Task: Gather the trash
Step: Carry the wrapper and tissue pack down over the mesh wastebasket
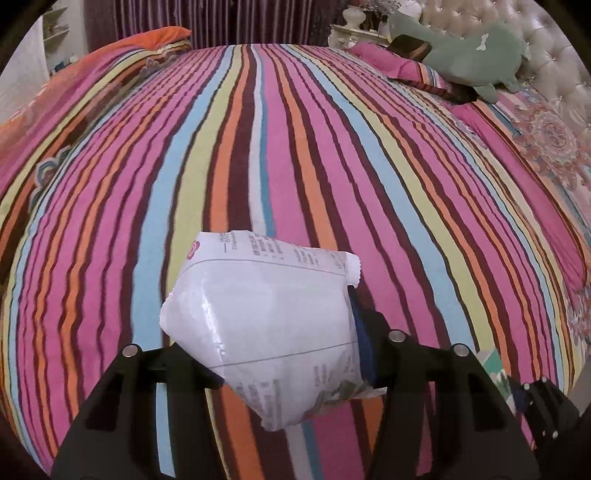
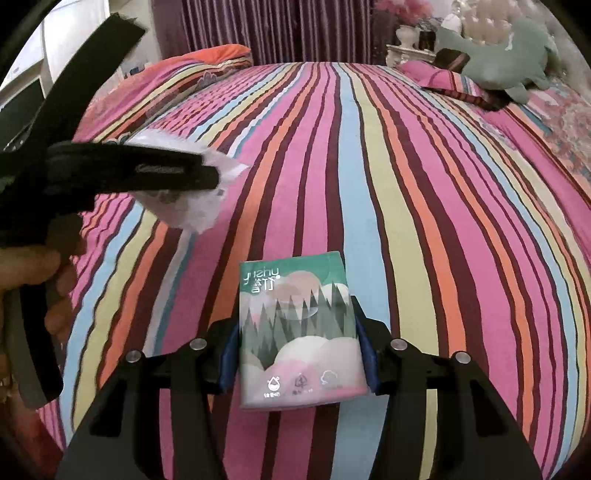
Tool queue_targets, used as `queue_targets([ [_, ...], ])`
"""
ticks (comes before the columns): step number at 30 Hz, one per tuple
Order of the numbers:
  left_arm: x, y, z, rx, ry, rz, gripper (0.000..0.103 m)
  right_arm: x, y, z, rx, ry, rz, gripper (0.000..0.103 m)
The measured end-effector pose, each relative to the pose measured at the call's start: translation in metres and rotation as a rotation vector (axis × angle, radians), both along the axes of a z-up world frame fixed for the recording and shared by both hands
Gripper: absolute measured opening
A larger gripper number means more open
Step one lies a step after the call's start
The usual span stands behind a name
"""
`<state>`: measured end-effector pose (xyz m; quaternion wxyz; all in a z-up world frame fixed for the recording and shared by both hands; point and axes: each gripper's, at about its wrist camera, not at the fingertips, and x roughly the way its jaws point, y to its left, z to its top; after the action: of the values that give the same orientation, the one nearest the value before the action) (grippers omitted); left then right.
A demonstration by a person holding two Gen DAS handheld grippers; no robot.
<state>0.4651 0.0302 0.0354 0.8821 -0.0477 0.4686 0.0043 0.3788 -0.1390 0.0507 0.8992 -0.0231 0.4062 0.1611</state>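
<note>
A bed covered by a quilted bedspread (image 1: 295, 147) in lengthwise stripes of pink, maroon, orange, pale blue and yellow-green is seen from both wrist cameras.

In the left wrist view, a crinkled white plastic packet (image 1: 266, 325) with small grey print and a red emblem at one corner is clamped between the black fingers of the left gripper (image 1: 284, 350) and is held clear above the bedspread. The blue pad of one finger is pressed against the packet's right edge.

In the right wrist view, a small rectangular tissue pack (image 2: 299, 332), printed with green pine trees over pink and white hills, is gripped on both sides by the blue pads (image 2: 365, 354) of the right gripper (image 2: 299, 358), above the stripes. At the upper left of that view, the left gripper is seen blurred with the white packet in it, and a hand (image 2: 33, 280) is seen on its handle.

A green plush toy (image 1: 472, 55) is lying on a pink pillow (image 1: 399, 62) by the tufted cream headboard (image 1: 524, 26), and dark purple curtains (image 1: 221, 18) hang behind the bed.
</note>
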Motion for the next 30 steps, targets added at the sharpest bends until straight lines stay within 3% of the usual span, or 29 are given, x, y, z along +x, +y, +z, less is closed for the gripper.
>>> queue_targets([
  [17, -0.128, 0.002, -0.005, 0.013, 0.014, 0.007, 0.051, -0.09, -0.013, -0.008, 0.023, 0.028, -0.02, 0.05],
  [30, -0.215, 0.006, -0.003, 0.02, 0.0, 0.015, 0.051, -0.147, -0.023, -0.01, 0.02, -0.001, -0.043, 0.049],
])
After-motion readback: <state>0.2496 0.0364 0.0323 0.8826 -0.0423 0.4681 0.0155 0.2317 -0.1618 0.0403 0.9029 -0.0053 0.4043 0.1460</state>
